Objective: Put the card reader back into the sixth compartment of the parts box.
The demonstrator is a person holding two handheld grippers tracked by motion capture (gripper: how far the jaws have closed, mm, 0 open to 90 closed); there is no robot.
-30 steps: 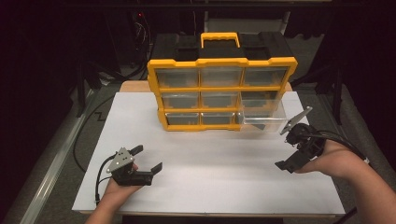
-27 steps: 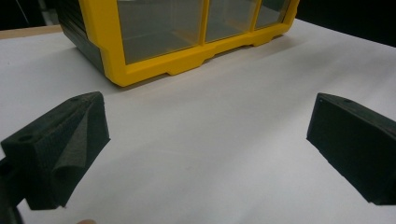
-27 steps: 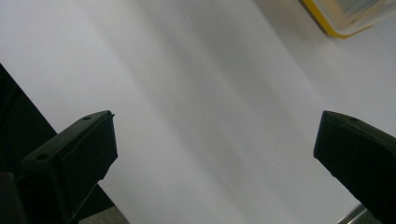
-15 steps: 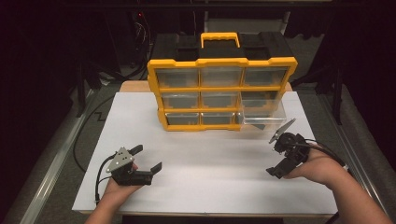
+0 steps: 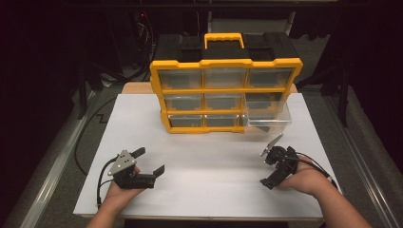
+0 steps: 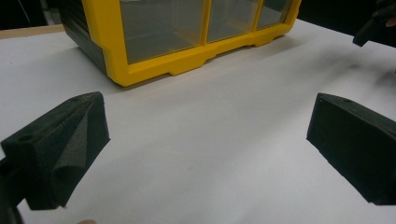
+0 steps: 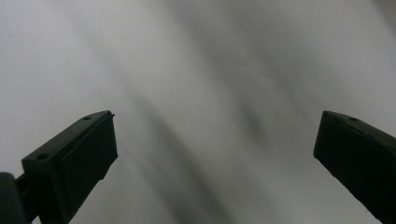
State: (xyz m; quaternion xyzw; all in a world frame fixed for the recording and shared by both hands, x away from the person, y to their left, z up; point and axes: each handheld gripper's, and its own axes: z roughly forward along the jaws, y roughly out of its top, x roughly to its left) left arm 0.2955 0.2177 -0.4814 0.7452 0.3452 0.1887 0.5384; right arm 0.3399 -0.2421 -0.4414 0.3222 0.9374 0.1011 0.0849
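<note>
Yellow drawer organizer upright at far middle of white table, bottom-right clear drawer pulled out (looks empty). Left gripper near front-left edge, jaws spread wide, holding nothing, aimed toward organizer. Right gripper front-right, just short of pulled drawer, jaws released wide over bare table, nothing between them

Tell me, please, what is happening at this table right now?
A person sits at a white table with a tool in each hand. Both the left tool and the right tool are open, hold nothing and sit near the table's front edge. Behind them stands a yellow drawer cabinet, with its bottom right clear drawer pulled out.
</note>
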